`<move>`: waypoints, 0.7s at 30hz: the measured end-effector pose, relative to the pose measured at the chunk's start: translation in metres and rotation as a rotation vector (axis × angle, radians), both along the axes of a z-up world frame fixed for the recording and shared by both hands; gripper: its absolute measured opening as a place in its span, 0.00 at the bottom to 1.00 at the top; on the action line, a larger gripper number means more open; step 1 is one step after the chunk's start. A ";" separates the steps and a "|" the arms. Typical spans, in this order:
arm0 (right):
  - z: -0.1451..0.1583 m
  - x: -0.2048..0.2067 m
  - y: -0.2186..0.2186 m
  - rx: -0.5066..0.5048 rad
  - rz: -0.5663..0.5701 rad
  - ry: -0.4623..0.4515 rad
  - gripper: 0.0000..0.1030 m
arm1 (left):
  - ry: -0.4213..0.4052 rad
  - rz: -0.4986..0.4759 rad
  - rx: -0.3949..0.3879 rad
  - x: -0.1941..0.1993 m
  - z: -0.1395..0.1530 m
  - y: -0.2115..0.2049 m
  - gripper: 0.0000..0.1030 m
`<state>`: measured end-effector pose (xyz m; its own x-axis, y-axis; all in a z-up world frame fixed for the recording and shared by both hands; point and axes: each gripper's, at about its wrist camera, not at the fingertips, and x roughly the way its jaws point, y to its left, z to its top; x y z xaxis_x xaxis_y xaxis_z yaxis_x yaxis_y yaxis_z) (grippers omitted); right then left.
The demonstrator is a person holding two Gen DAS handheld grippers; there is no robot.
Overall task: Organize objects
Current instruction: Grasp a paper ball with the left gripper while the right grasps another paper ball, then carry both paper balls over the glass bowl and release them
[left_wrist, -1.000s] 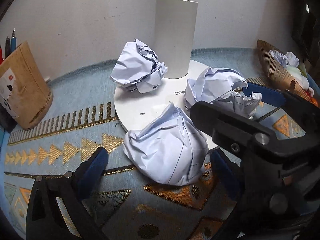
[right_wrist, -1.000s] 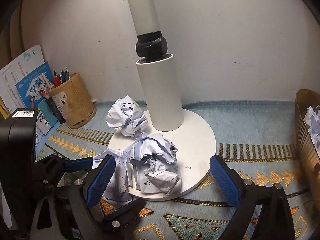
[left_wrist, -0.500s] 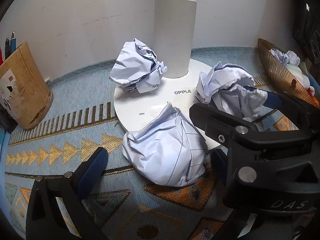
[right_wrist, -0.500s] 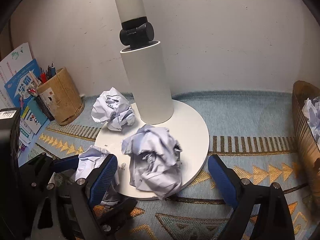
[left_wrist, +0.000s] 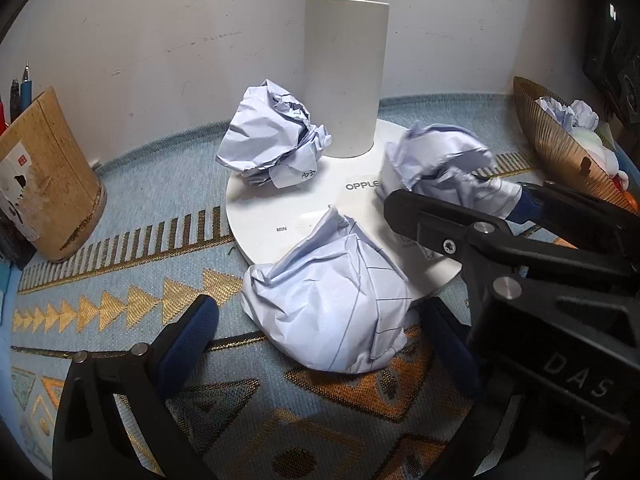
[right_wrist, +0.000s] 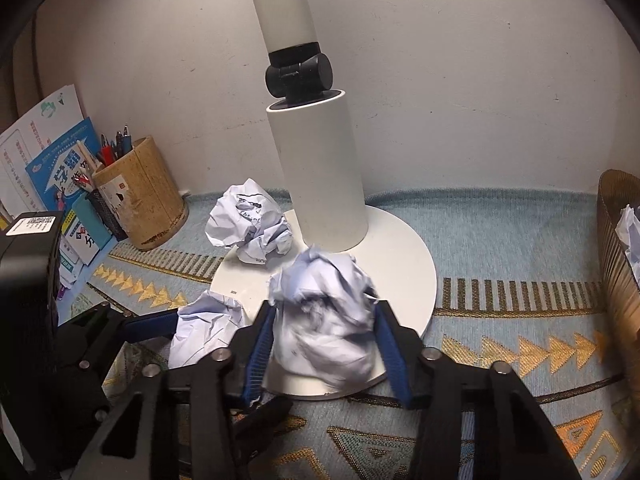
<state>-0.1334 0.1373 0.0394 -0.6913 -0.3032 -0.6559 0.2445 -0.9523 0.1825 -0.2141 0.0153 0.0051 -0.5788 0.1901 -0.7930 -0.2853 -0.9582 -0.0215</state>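
Two handheld grippers work among crumpled sheets on a patterned blue-and-gold cloth (right_wrist: 500, 248). Nearest the right wrist camera, the right gripper (right_wrist: 326, 340) is closing, its blue pads pressing both flanks of a crumpled paper ball (right_wrist: 324, 312) that sits on the front edge of a white lamp base (right_wrist: 400, 264). Seen from the left wrist camera, the left gripper (left_wrist: 316, 332) is also closing, its jaws wide, and a second paper ball (left_wrist: 332, 304) lies between the fingers, half on the cloth and half on the base rim; the left pad stands clear of it, and contact on the right side cannot be told. Farther back, a third paper ball (left_wrist: 272, 136) rests on the base beside the lamp's white column (left_wrist: 344, 80). At far left stands a cork pen holder (right_wrist: 140, 196); at far right, a ribbed golden basket (left_wrist: 560, 148) holds more crumpled paper, against a pale wall (right_wrist: 460, 80).
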 end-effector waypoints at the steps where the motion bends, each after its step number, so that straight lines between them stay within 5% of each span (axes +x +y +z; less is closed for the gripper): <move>1: 0.002 0.002 0.001 -0.021 0.013 0.016 0.42 | 0.021 -0.058 0.031 0.005 0.004 0.003 0.72; 5: 0.011 0.014 0.003 -0.048 0.010 0.088 0.42 | 0.155 -0.040 -0.039 0.025 0.018 0.007 0.63; 8: 0.017 0.023 0.008 -0.084 -0.006 0.140 0.42 | 0.196 0.031 0.026 0.029 0.026 -0.016 0.63; 14: 0.020 0.030 0.026 -0.169 -0.070 0.193 0.42 | 0.193 0.226 0.198 0.028 0.035 -0.067 0.63; 21: 0.022 0.035 0.035 -0.191 -0.095 0.220 0.43 | 0.220 0.260 0.162 0.031 0.035 -0.065 0.63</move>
